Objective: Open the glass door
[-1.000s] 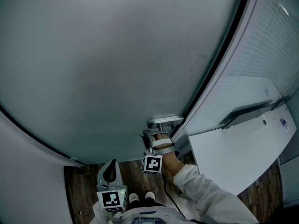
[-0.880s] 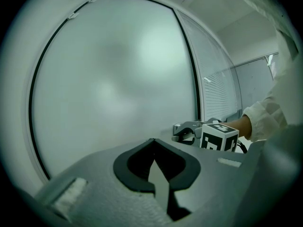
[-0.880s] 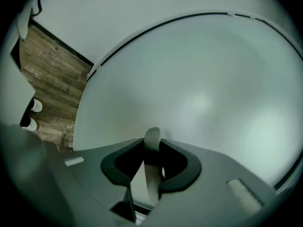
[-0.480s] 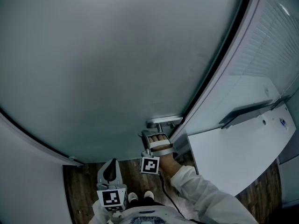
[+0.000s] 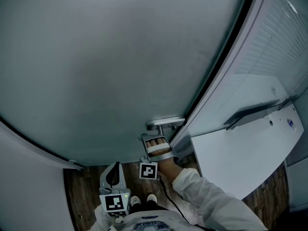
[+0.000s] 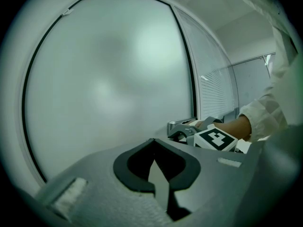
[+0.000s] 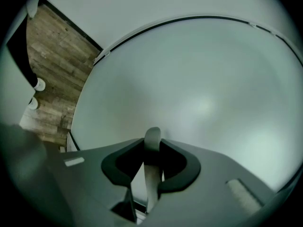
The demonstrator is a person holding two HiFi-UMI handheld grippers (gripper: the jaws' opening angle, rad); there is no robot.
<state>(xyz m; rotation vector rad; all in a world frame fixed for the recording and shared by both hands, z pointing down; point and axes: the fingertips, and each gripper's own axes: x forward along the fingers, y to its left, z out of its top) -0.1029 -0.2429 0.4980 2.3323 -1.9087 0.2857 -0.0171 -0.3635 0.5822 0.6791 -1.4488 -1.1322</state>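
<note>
Right gripper [image 7: 150,171] jaws clamp the door handle [image 7: 152,138].

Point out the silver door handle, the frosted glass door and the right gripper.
Silver metal door handle [image 5: 166,122]: head view, middle of the lever.
Frosted glass door [image 5: 120,57]: head view, bare pane.
Right gripper [image 5: 155,135]: head view, between its fingertips, at the handle.
</note>
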